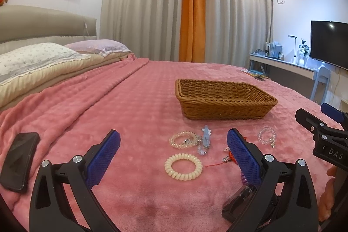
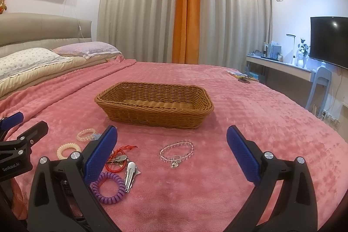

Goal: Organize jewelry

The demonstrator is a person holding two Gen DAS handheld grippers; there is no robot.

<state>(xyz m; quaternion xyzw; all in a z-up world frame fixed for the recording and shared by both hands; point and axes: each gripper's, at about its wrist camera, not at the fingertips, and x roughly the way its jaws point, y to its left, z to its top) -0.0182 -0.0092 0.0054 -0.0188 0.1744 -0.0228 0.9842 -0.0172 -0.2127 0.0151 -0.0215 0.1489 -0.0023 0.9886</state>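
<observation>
A wicker basket (image 2: 154, 104) is set on a pink blanket (image 1: 121, 101) that covers the bed, and nothing is seen inside it. The jewelry is spread on the blanket in front of the basket, all of it outside the rim.

The left gripper (image 1: 173, 151) is held low over the blanket with its 2 blue fingers (image 1: 104, 158) wide apart and nothing between them. Between the fingers in the left view, a cream coil band (image 1: 183, 166) is seen lying flat, and just beyond it a clear bead bracelet (image 1: 181, 139) is laid beside a pale blue clip (image 1: 205, 136). A small crystal bracelet (image 1: 266, 136) lies to the right, past the right finger. A black phone (image 1: 19, 161) is placed on the blanket at the far left.

The right gripper (image 2: 171, 150) is also held open, its fingers spread and empty. A thin clear bracelet (image 2: 176, 153) with a small charm is framed between them. Near the left finger, a purple coil band (image 2: 107, 189) is seen, touching a silver clip (image 2: 130, 175), with a red cord (image 2: 118, 159) just above. The left gripper's tip shows at the left edge of this view.

In the background, 2 pillows (image 1: 39, 58), grey curtains (image 2: 141, 8) with an orange panel, a desk (image 2: 280, 66) and a dark screen (image 2: 328, 41) are seen.
</observation>
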